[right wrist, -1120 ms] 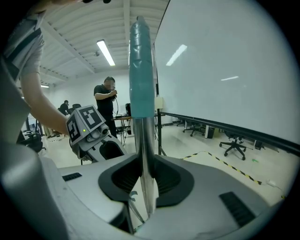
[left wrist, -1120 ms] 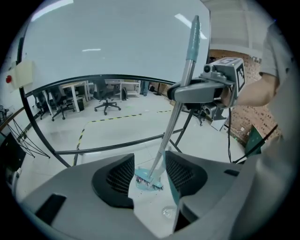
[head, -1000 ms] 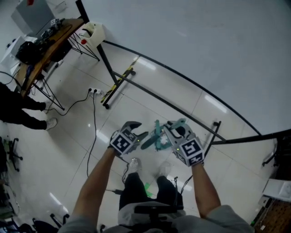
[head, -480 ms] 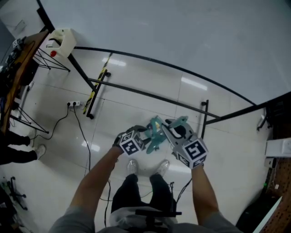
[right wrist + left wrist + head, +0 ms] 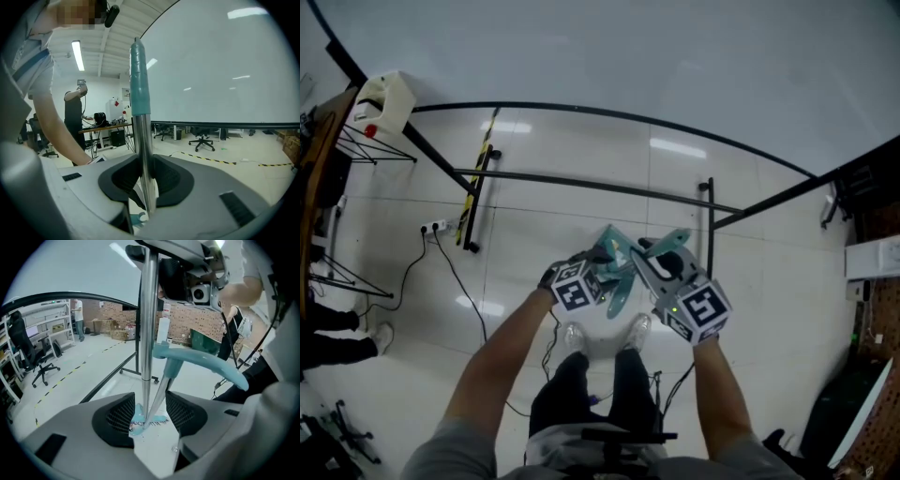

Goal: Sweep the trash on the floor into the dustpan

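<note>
My left hand-held gripper [image 5: 149, 414] has dipped toward the teal dustpan handle [image 5: 201, 361], jaws released. The right hand-held gripper [image 5: 146, 180] clamps the broom pole [image 5: 142, 136]. Sweeping can start once I grab the handle.

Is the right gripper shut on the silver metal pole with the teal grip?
Shut: the right gripper has both black pads pressed against the silver pole.

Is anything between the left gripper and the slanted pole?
Nothing blocks it: the slanted pole stands between the open fingers of the left gripper, untouched. The upright pole, held by the right gripper, shares that gap beside it.
</note>
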`<state>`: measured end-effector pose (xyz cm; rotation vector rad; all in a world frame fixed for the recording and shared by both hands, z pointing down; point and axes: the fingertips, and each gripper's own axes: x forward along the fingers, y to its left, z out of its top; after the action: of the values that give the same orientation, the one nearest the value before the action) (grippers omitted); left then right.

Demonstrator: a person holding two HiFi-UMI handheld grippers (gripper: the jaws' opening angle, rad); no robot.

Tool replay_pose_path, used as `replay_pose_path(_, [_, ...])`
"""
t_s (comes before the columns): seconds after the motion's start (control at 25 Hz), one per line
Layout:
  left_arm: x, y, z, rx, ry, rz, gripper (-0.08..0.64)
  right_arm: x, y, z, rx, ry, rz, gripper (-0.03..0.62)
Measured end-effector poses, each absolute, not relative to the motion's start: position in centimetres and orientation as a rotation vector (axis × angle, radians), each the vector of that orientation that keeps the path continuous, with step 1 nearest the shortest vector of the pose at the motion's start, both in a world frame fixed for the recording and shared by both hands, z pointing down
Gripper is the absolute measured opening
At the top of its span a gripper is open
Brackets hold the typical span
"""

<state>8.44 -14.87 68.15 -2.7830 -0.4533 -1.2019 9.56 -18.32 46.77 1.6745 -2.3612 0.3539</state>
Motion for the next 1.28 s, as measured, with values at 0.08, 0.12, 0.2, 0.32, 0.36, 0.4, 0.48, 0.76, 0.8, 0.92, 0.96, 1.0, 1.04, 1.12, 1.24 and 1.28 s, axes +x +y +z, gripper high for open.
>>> replay_pose_path(0.08, [8.3,-14.3,67.8,-2.756,-0.502,-1.208,0.196,9.5,-18.2,46.9,1.674,-2.348,0.370,0.086])
replay_pose_path(0.12, [8.3,-14.1,67.7,-2.747,-0.518,-1.206,0.200,9.5,-18.1,46.9,1.675,-2.346,0.372,0.086])
replay_pose_path(0.2, [8.5,-13.6,67.5,-2.742,-0.530,-1.190,0.219,9.3,-17.9,46.8,1.677,-2.350,0.370,0.086])
replay_pose_path(0.32, [9.4,-13.6,67.5,-2.764,-0.524,-1.156,0.250,8.9,-17.8,46.6,1.672,-2.361,0.369,0.086])
replay_pose_path(0.36, [9.8,-13.7,67.6,-2.766,-0.534,-1.145,0.252,8.7,-17.8,46.6,1.670,-2.364,0.368,0.086])
replay_pose_path(0.4, [10.2,-13.6,67.6,-2.761,-0.556,-1.134,0.252,8.7,-17.8,46.5,1.667,-2.368,0.367,0.086])
replay_pose_path(0.48, [10.7,-13.3,67.3,-2.733,-0.623,-1.116,0.255,8.5,-17.8,46.3,1.659,-2.376,0.365,0.086])
replay_pose_path(0.76, [11.6,-12.3,67.0,-2.599,-0.796,-1.094,0.255,9.2,-17.3,45.9,1.688,-2.394,0.409,0.087])
replay_pose_path(0.8, [11.8,-12.2,67.0,-2.584,-0.811,-1.095,0.255,9.4,-17.2,45.9,1.695,-2.393,0.414,0.088])
replay_pose_path(0.92, [12.1,-12.0,66.9,-2.558,-0.838,-1.095,0.250,9.6,-16.9,45.9,1.708,-2.388,0.423,0.091])
replay_pose_path(0.96, [12.2,-12.0,66.9,-2.558,-0.841,-1.095,0.250,9.6,-16.8,45.9,1.712,-2.385,0.421,0.091])
replay_pose_path(1.0, [12.2,-12.0,66.9,-2.561,-0.841,-1.093,0.249,9.7,-16.8,45.9,1.717,-2.383,0.418,0.091])
replay_pose_path(1.04, [12.2,-11.9,66.9,-2.567,-0.841,-1.091,0.247,9.8,-16.7,45.9,1.721,-2.381,0.416,0.091])
replay_pose_path(1.12, [12.2,-11.8,66.9,-2.580,-0.841,-1.094,0.241,9.7,-16.6,45.9,1.728,-2.375,0.423,0.091])
replay_pose_path(1.24, [12.0,-11.5,67.0,-2.602,-0.851,-1.109,0.233,9.6,-16.5,45.9,1.734,-2.365,0.428,0.091])
replay_pose_path(1.28, [12.1,-11.4,66.9,-2.618,-0.858,-1.107,0.232,9.5,-16.4,45.9,1.733,-2.363,0.429,0.091])
